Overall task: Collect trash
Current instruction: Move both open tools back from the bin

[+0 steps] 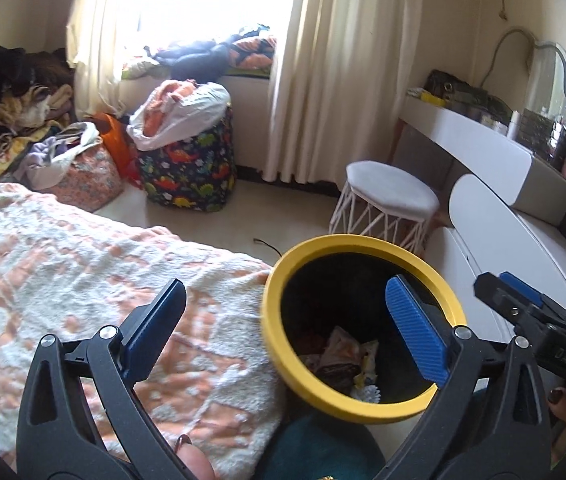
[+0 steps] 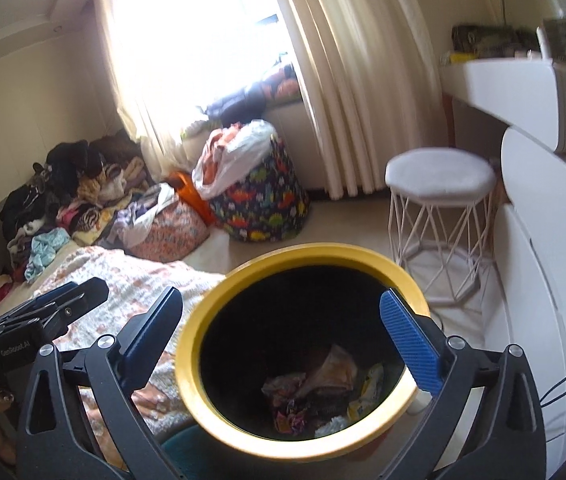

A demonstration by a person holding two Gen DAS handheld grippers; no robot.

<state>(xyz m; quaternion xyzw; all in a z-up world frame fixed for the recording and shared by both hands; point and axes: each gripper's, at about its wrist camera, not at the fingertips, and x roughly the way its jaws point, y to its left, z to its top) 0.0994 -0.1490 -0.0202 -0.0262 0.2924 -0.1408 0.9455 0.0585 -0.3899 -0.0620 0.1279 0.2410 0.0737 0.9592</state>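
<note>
A bin with a yellow rim [image 1: 274,320] [image 2: 190,360] and a black inside stands on the floor beside the bed. Crumpled wrappers and paper trash [image 1: 343,356] [image 2: 323,376] lie at its bottom. My left gripper [image 1: 287,286] is open above the bin's left rim and the bed edge, with nothing between its blue pads. My right gripper [image 2: 281,296] is open right over the bin's mouth, also with nothing in it. In the left wrist view the right gripper's tip [image 1: 499,292] shows at the right edge. In the right wrist view the left gripper's tip [image 2: 83,292] shows at the left.
A bed with an orange and white blanket [image 1: 83,264] lies left of the bin. A white wire-leg stool [image 1: 391,192] and a white dresser [image 1: 503,220] stand to the right. A dinosaur-print bag [image 1: 191,168] and a clothes pile [image 1: 11,100] sit under the curtained window.
</note>
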